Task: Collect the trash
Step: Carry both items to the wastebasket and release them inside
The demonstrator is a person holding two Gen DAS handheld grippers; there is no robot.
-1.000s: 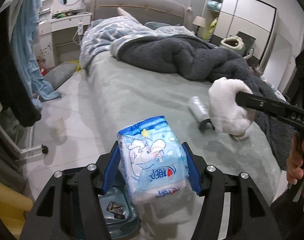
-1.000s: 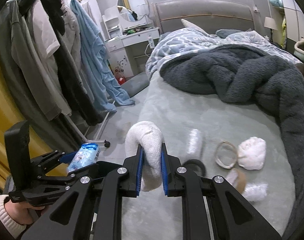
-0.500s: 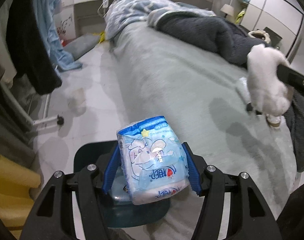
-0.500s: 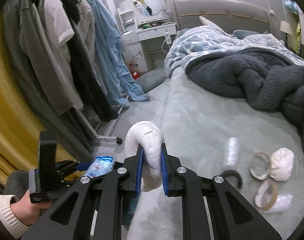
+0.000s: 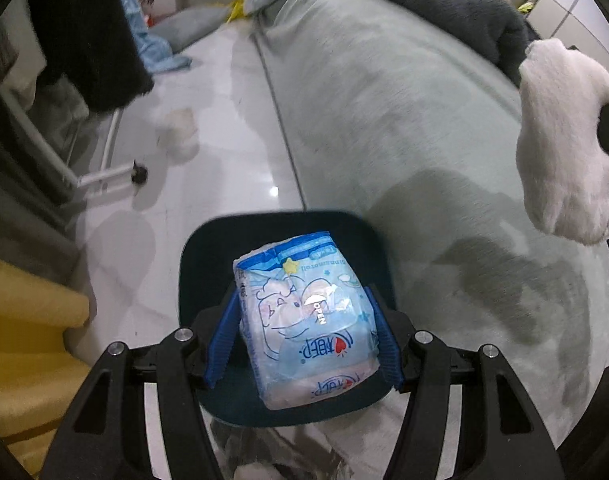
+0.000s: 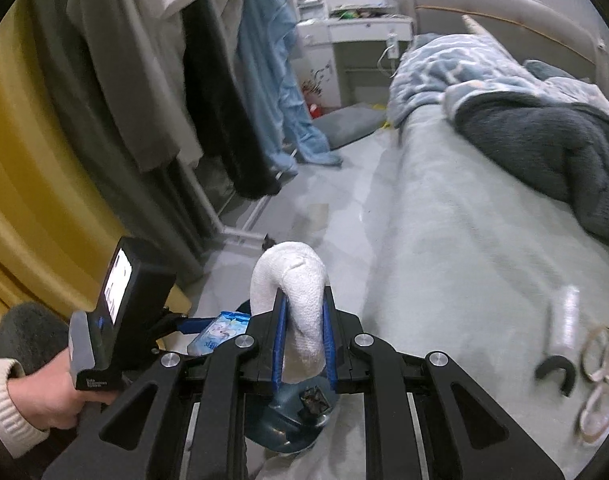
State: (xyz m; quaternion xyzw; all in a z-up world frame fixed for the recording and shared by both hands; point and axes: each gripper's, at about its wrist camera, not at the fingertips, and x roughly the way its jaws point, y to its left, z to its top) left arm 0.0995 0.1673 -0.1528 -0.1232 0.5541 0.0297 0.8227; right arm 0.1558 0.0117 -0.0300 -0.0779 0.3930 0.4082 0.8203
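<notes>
My left gripper [image 5: 302,340] is shut on a blue tissue pack [image 5: 304,320] and holds it right above a dark blue trash bin [image 5: 280,236] on the floor beside the bed. My right gripper [image 6: 304,344] is shut on a white crumpled wad [image 6: 294,292], also over the bin [image 6: 288,420]. The wad shows at the right of the left wrist view [image 5: 564,140]. The tissue pack shows in the right wrist view [image 6: 220,330]. On the bed lie a clear plastic roll [image 6: 566,316], a black ring piece [image 6: 554,372] and tape rings [image 6: 598,364].
The bed [image 5: 404,100] with a grey-green cover fills the right, with a dark fleece blanket [image 6: 552,148] on it. A clothes rack with hanging garments [image 6: 184,80] and a yellow curtain [image 6: 20,200] stand to the left. A rack foot [image 5: 138,172] sits on the floor.
Both grippers have swung left and down from over the bed to above the trash bin, each still holding its item. The bin now lies fully under the tissue pack.
</notes>
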